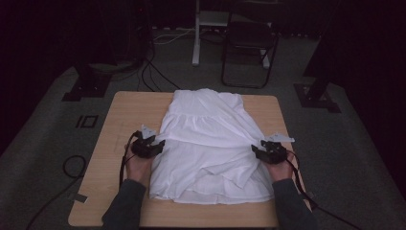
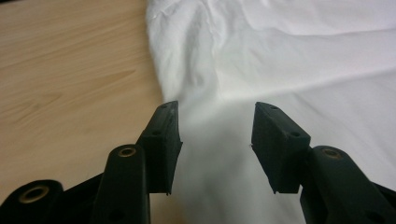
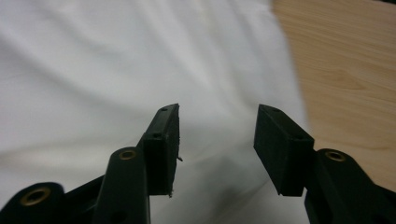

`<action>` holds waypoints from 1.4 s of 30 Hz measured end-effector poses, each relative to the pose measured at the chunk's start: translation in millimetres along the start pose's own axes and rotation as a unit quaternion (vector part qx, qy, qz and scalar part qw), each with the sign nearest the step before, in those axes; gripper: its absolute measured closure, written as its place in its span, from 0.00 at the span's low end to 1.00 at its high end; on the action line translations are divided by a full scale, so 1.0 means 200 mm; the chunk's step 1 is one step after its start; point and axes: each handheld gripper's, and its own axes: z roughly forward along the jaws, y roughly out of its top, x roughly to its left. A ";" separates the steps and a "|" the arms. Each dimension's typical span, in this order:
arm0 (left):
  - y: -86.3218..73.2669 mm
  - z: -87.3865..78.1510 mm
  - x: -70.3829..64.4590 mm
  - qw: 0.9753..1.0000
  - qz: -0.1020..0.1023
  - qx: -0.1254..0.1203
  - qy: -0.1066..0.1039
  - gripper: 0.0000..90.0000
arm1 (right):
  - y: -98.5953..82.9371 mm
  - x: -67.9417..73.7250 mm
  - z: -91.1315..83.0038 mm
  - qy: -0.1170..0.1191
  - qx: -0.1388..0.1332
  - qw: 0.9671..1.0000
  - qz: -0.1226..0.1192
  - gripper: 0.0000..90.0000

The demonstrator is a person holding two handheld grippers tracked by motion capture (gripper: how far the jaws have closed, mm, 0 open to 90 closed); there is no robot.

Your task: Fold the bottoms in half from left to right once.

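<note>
White garment (image 1: 206, 143) flat on table (image 1: 115, 124); left tool (image 1: 161, 143) and right tool (image 1: 255, 148) at its edges, jaws apart.

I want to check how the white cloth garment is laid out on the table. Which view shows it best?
The high view: it takes in the whole white cloth garment, spread on the light wooden table with folds across its lower half. The left gripper view shows its edge beside bare wood, with wrinkles; the right gripper view shows its other edge, slightly blurred.

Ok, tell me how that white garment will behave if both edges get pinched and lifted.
The white garment looks thin and creased, so it will likely sag floppily between the left hand-held gripper and right hand-held gripper. Its folded layers may slide apart. Probably light.
</note>
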 end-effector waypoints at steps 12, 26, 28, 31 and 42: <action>-0.39 -0.47 -0.08 0.999 0.002 -0.026 -0.038 0.52 | -0.27 0.37 -0.23 0.092 0.016 0.993 -0.079 0.44; -0.61 -0.41 -0.22 0.994 0.038 0.046 -0.091 0.45 | -0.30 0.36 -0.17 0.095 0.058 0.990 -0.085 0.98; -0.61 -0.40 -0.22 0.994 0.044 0.049 -0.085 0.51 | -0.29 0.34 -0.22 0.088 0.041 0.992 -0.079 0.98; -0.60 -0.43 -0.19 0.993 0.031 0.034 -0.108 0.92 | -0.29 0.28 -0.33 0.077 0.015 0.995 -0.064 0.99; -0.54 -0.68 -0.19 0.985 0.022 -0.041 -0.164 0.99 | -0.45 -0.06 -0.75 0.005 -0.057 0.998 0.015 0.99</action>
